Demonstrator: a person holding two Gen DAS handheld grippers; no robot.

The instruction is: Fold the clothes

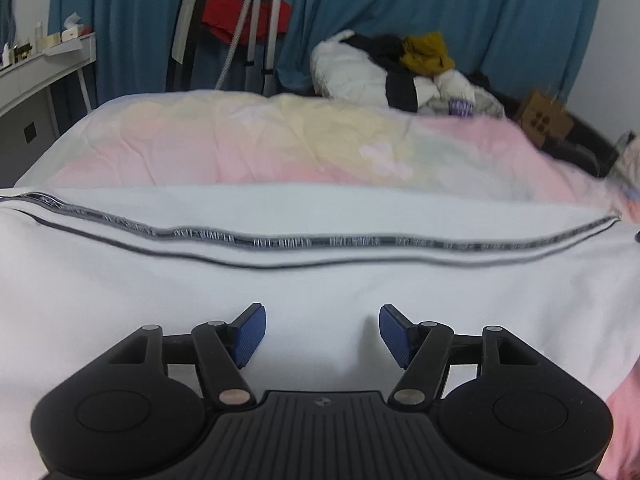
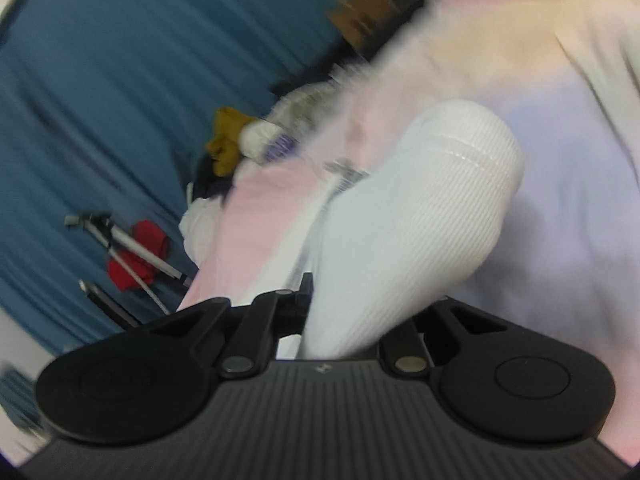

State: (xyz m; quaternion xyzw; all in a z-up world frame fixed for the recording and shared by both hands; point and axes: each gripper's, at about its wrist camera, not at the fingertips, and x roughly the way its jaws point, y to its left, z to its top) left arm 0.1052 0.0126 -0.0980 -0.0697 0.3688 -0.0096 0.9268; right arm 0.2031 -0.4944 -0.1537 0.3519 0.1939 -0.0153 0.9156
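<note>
A white garment [image 1: 320, 288] with a grey lettered stripe [image 1: 280, 240] lies spread across the bed in the left wrist view. My left gripper [image 1: 322, 334] hovers just above it, jaws wide open and empty; its blue pads [image 1: 250, 336] show. In the right wrist view, my right gripper [image 2: 344, 320] is shut on a ribbed white part of the garment [image 2: 420, 208], which bulges up between the fingers and hides the fingertips. That view is tilted and blurred.
A pastel pink and yellow quilt [image 1: 280, 140] covers the bed beyond the garment. A pile of clothes [image 1: 400, 68] sits at the far edge. A tripod [image 1: 260, 40], a red cloth [image 1: 248, 16], blue curtains [image 1: 440, 8] and a white desk [image 1: 40, 76] stand behind.
</note>
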